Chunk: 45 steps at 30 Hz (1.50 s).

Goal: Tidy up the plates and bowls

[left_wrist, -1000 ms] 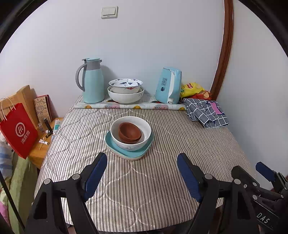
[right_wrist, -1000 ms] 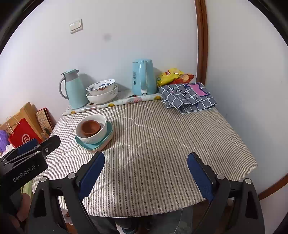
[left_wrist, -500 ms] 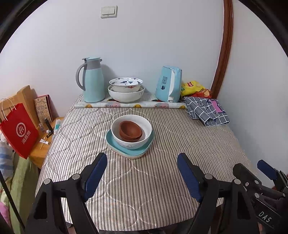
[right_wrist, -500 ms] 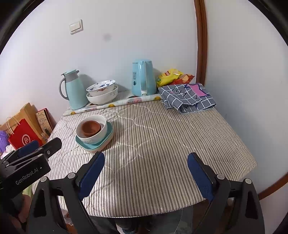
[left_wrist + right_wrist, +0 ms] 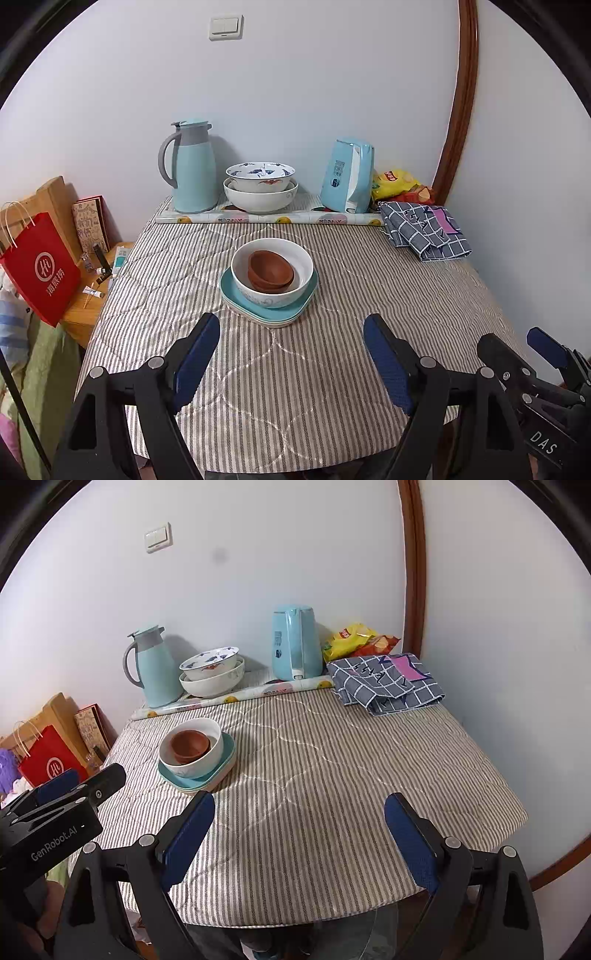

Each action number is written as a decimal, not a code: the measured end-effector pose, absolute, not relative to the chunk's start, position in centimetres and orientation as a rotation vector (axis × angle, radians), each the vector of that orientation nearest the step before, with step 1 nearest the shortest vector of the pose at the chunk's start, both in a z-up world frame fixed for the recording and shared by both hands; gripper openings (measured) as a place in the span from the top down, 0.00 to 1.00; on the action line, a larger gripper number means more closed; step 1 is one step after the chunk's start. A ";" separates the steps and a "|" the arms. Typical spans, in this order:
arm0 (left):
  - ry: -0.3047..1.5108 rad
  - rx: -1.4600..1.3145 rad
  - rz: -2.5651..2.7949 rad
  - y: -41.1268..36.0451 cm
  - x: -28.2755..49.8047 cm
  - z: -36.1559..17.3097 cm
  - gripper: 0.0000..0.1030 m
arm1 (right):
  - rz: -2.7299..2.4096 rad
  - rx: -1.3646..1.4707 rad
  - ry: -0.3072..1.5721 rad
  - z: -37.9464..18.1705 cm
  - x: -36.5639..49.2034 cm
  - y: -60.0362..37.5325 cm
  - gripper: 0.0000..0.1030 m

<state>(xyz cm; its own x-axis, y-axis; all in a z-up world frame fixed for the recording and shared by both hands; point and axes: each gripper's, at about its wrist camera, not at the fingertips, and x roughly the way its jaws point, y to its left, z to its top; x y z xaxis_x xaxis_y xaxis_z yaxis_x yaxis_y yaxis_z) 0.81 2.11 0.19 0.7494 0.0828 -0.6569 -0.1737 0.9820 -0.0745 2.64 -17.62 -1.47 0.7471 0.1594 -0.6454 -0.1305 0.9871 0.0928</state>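
Observation:
Mid-table, brown bowls nest inside a white bowl, which rests on stacked teal plates. Against the wall a blue-patterned bowl sits in a larger white bowl. My left gripper hovers open over the near table edge, short of the stack. My right gripper is open too, to the right of the stack, nothing between its fingers. Each gripper shows at the edge of the other's view.
The table has a striped cloth. A teal thermos, a blue kettle, snack bags and a folded checked cloth line the back. A red bag stands left.
In the left wrist view the scene slid slightly down and the right gripper's place at the lower right edge shifted a little; otherwise nothing moved.

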 end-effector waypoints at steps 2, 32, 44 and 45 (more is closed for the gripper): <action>0.711 -0.134 0.141 2.2 0.8 0.2 0.23 | 0.160 0.043 0.709 -1.5 2.6 -17.6 0.10; 0.697 -0.131 0.150 2.4 0.3 0.7 0.23 | 0.161 0.044 0.693 -1.1 2.0 -17.1 0.10; 0.695 -0.131 0.152 2.5 0.2 0.7 0.23 | 0.165 0.044 0.690 -1.0 1.9 -17.0 0.10; 0.693 -0.131 0.152 2.4 0.2 0.8 0.23 | 0.165 0.044 0.689 -0.9 1.9 -17.0 0.10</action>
<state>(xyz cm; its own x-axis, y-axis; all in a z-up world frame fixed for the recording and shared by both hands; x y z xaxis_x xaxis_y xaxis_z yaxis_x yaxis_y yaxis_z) 0.17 2.43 0.78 0.7588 0.0956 -0.6442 -0.1829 0.9807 -0.0698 1.85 -16.97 -0.88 0.7592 0.1662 -0.6293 -0.1373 0.9860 0.0947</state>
